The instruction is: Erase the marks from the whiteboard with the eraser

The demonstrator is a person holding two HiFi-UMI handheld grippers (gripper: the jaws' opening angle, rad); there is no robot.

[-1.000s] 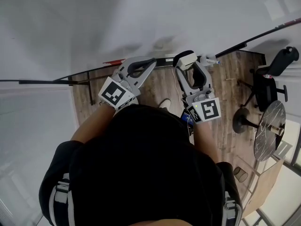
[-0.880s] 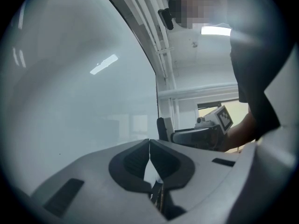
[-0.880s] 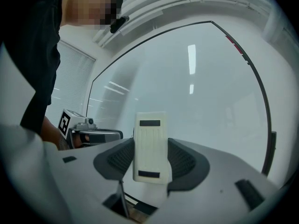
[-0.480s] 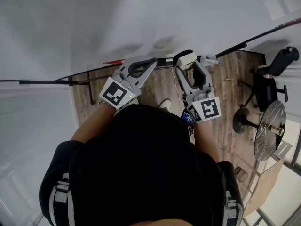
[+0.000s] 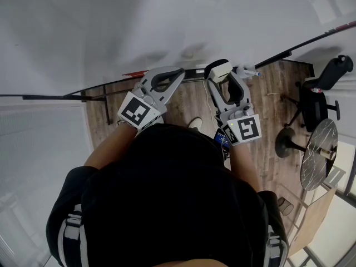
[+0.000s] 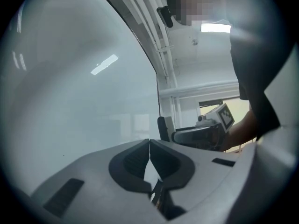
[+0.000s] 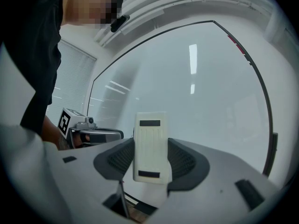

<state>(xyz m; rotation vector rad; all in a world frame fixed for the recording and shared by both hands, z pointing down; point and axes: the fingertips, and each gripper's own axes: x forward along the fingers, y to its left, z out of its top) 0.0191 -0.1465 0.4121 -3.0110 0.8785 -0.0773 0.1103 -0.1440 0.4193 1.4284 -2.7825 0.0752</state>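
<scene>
The whiteboard (image 5: 167, 21) fills the top of the head view, and I see no marks on it in any view. My right gripper (image 5: 221, 71) is shut on a white eraser (image 5: 218, 69), held close in front of the board. In the right gripper view the eraser (image 7: 150, 146) stands upright between the jaws of that gripper (image 7: 150, 149), against the board (image 7: 201, 87). My left gripper (image 5: 181, 72) is shut and holds nothing, just left of the right one. Its tips (image 6: 149, 143) meet near the board (image 6: 79, 92).
The board's tray rail (image 5: 111, 88) runs below the grippers, with a red item (image 5: 133, 73) and a blue-tipped marker (image 5: 250, 71) near it. A black office chair (image 5: 325, 85) and a round table (image 5: 318, 153) stand on the wooden floor (image 5: 275, 102) at right.
</scene>
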